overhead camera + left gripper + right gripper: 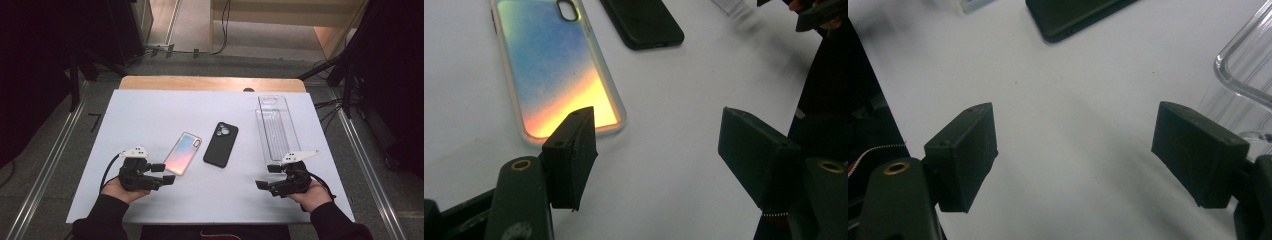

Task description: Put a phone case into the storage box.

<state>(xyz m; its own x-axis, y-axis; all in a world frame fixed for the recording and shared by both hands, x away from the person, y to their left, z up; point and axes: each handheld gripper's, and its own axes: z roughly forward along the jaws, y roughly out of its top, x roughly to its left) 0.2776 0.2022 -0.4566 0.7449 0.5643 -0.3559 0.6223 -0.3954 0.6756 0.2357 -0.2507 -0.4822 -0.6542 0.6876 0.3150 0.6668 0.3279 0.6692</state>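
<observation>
An iridescent phone case lies flat on the white table top, left of centre. A black phone case lies just to its right, camera cut-out facing up. My left gripper rests low by the near end of the iridescent case, open, with bare table between its jaws. My right gripper sits at the near right, open and holding nothing, just in front of a clear plastic tray.
The clear tray runs lengthwise towards the far right of the table. A wooden table edge shows beyond the white sheet. Dark stands and cables flank the table on the floor.
</observation>
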